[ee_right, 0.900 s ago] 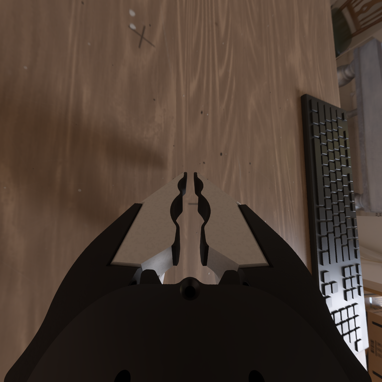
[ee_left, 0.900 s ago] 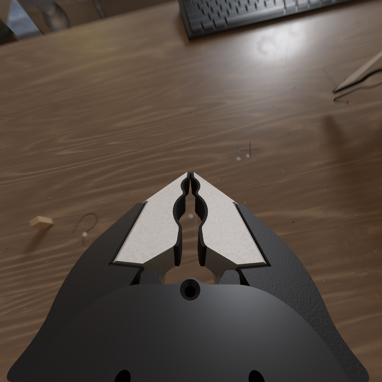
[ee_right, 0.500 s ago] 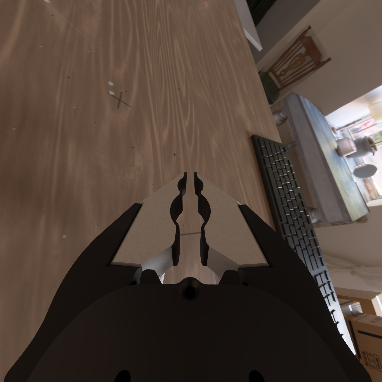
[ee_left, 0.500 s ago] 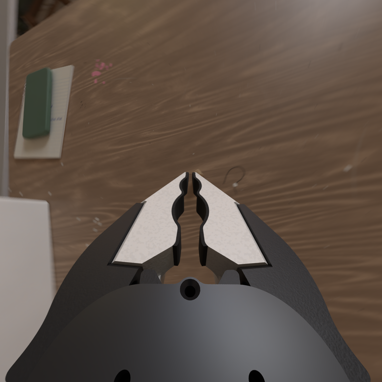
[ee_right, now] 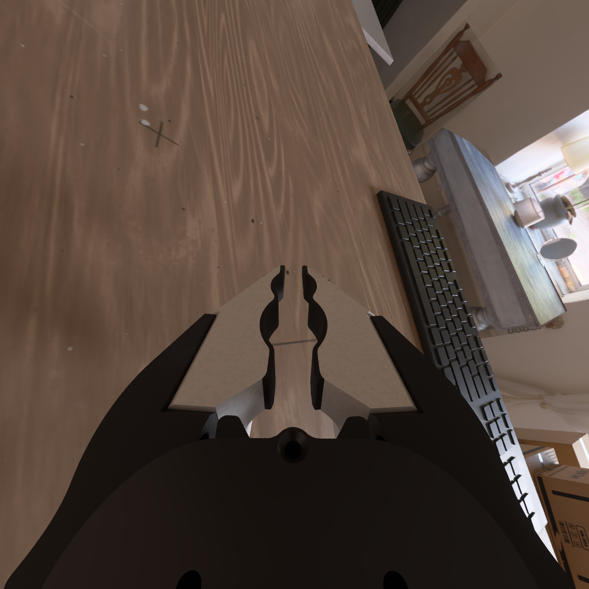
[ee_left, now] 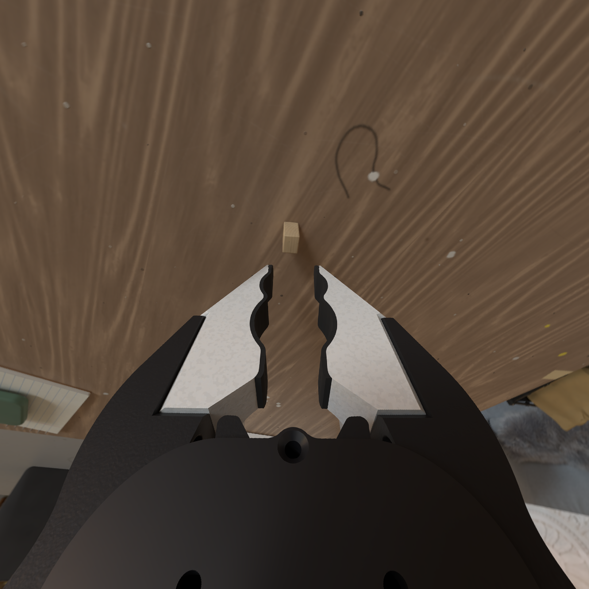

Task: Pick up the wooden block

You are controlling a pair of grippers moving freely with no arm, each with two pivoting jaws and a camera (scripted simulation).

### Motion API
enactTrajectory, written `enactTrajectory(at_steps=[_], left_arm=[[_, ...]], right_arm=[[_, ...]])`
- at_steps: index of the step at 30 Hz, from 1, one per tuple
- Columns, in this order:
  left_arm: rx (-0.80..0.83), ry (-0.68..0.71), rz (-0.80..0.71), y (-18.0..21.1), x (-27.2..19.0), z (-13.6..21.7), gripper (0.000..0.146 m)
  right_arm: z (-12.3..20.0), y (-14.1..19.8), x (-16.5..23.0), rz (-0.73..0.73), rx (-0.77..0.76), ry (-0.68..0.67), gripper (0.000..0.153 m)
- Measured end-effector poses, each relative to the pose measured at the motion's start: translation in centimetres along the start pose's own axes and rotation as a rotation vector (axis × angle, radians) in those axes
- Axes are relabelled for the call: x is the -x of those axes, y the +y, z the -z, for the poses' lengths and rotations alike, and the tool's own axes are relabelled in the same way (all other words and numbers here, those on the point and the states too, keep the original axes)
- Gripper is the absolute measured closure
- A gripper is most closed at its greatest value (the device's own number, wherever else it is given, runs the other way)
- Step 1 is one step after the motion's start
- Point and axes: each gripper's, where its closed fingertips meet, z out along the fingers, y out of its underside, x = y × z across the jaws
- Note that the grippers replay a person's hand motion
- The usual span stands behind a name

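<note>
The wooden block point(ee_left: 291, 238) is a small pale cuboid standing on the brown wooden table point(ee_left: 159, 159). In the left wrist view it sits just beyond my left gripper point(ee_left: 293, 267), in line with the gap between the fingertips and not touching them. The left gripper is open and empty. My right gripper point(ee_right: 293, 267) hovers over another part of the table point(ee_right: 159, 223), with its jaws a narrow gap apart and nothing between them. The block does not show in the right wrist view.
A thin black wire loop point(ee_left: 357, 156) lies beyond the block to the right. A notepad with a green object point(ee_left: 38, 398) lies at the lower left near the table edge. A black keyboard point(ee_right: 446, 302) lies along the table's right edge, and a pencilled cross point(ee_right: 161, 135) marks the wood.
The left gripper has swung round so the block is now straight ahead, and its jaws have opened. The right gripper has drifted a little and its gap has widened slightly.
</note>
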Motion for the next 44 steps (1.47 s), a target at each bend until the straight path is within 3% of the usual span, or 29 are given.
enactTrajectory(at_steps=[7, 14, 22, 27, 30, 34, 40, 44], left_arm=[[-0.013, -0.028, -0.089, -0.7, 0.2, -0.7, 0.135], [-0.104, -0.089, -0.019, -1.6, 0.8, 0.1, 0.138], [-0.377, -0.317, 0.150, -4.0, 0.4, 7.9, 0.138], [-0.677, -0.369, 0.198, -10.3, -6.0, 14.0, 0.138], [-0.748, -0.272, 0.141, -15.9, -12.2, 12.8, 0.138], [-0.743, -0.133, 0.113, -22.8, -18.6, 8.3, 0.138], [-0.742, 0.024, 0.193, -28.9, -22.2, 4.6, 0.138], [-0.722, 0.019, 0.174, -30.3, -22.8, 3.7, 0.138]], right_arm=[[-0.1, 0.2, 0.3, 0.021, 0.018, -0.008, 0.141], [0.1, -0.2, 0.0, 0.009, 0.004, 0.007, 0.141], [0.6, -1.0, 0.1, 0.000, -0.020, 0.007, 0.141], [1.2, -1.8, 0.6, -0.046, -0.070, -0.032, 0.141], [2.0, -3.0, 2.1, -0.095, -0.142, -0.141, 0.139], [2.9, -3.9, 4.4, -0.084, -0.190, -0.269, 0.138], [4.3, -5.6, 8.1, -0.006, -0.284, -0.454, 0.137], [4.9, -6.0, 9.4, 0.023, -0.297, -0.519, 0.136]])
